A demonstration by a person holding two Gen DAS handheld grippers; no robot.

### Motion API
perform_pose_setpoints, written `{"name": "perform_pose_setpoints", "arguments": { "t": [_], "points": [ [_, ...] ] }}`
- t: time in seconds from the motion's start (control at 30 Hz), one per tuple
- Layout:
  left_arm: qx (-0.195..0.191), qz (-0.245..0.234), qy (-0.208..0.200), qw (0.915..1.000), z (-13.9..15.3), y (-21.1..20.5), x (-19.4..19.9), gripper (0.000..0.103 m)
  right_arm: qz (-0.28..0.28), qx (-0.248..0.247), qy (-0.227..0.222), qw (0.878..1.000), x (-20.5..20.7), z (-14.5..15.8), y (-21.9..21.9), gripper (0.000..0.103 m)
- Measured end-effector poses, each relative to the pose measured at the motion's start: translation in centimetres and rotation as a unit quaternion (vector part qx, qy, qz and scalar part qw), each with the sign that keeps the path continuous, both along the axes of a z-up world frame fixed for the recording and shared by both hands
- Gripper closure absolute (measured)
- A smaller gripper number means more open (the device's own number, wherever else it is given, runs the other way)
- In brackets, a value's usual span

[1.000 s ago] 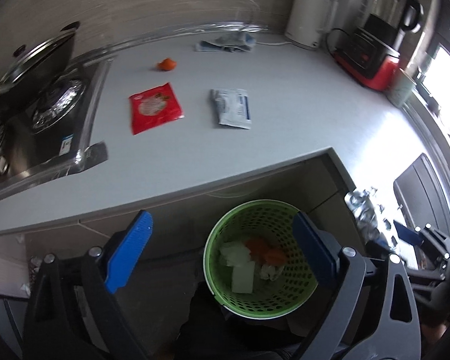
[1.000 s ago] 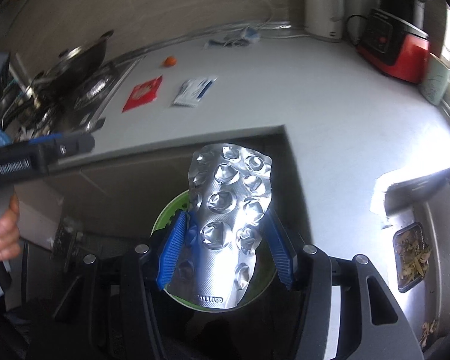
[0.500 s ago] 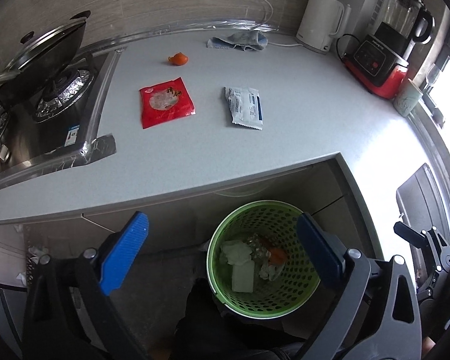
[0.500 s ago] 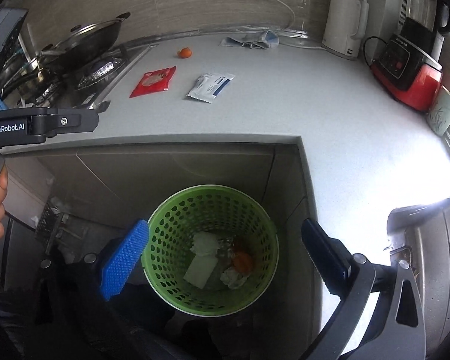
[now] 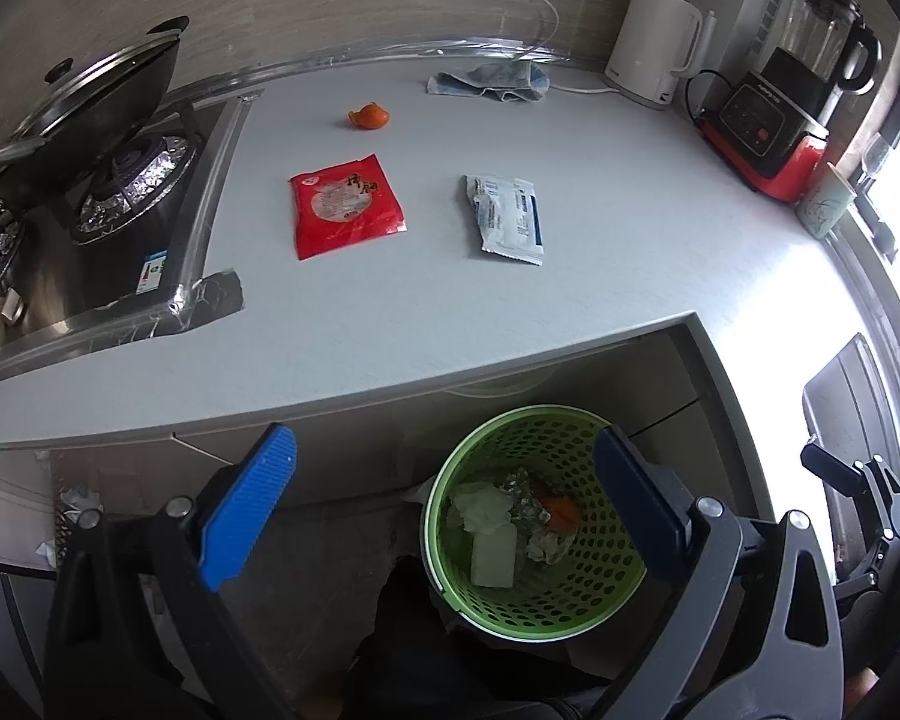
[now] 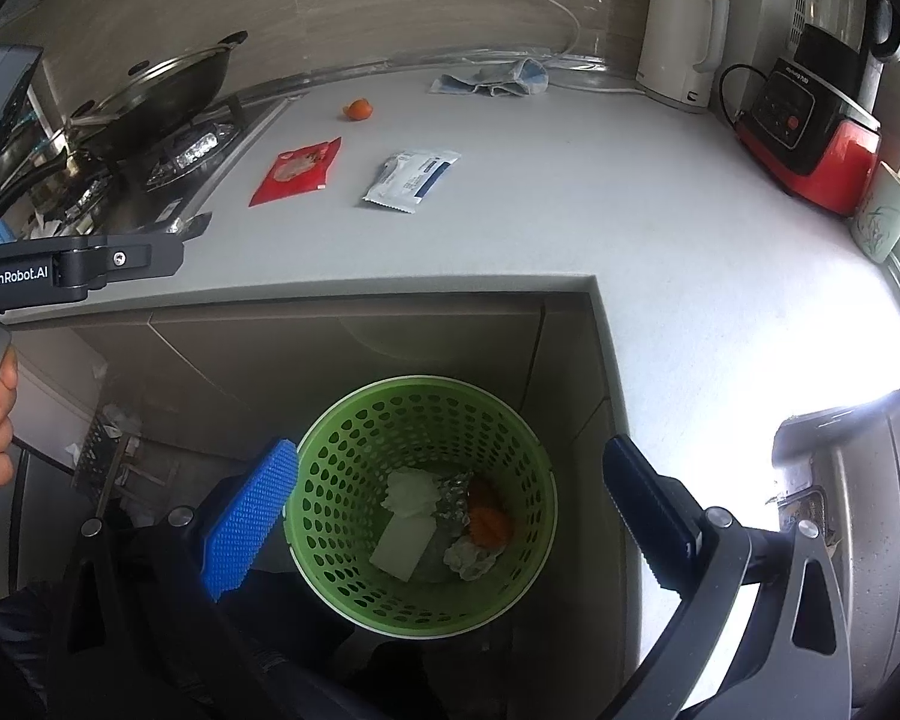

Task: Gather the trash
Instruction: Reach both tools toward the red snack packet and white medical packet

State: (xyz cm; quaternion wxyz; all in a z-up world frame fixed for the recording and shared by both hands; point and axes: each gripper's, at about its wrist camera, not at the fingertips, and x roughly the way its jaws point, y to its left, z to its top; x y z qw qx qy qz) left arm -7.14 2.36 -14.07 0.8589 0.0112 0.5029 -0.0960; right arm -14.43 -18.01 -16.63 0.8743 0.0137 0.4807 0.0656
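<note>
A green perforated bin stands on the floor below the counter's inner corner; it also shows in the left wrist view. Inside lie white scraps, orange peel and a silver blister pack. My right gripper is open and empty above the bin. My left gripper is open and empty, near the bin's left side. On the counter lie a red packet, a white packet and an orange peel.
A stove with a lidded wok is at the left. A white kettle, a red-based blender, a cloth and a cup stand along the back and right of the grey counter.
The right gripper opened and let go of the silver blister pack, which now lies in the bin. Both grippers rose slightly above the bin.
</note>
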Motion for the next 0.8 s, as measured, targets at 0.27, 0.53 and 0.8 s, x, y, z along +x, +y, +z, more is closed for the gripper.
{"name": "perform_pose_setpoints", "arguments": {
  "t": [0.27, 0.53, 0.8],
  "points": [
    [0.000, 0.014, 0.009, 0.9999, -0.4, 1.3, 1.7, 0.008, -0.008, 0.001, 0.012, 1.000, 1.3, -0.3, -0.1, 0.002],
    [-0.001, 0.028, 0.019, 0.9994, -1.1, 2.7, 4.7, 0.008, -0.014, 0.003, 0.020, 1.000, 3.6, -0.4, 0.4, 0.002],
    [-0.008, 0.042, 0.031, 0.9986, -2.3, 4.1, 9.3, 0.008, -0.016, 0.009, 0.022, 1.000, 7.8, -0.4, 1.7, 0.002]
  ]
}}
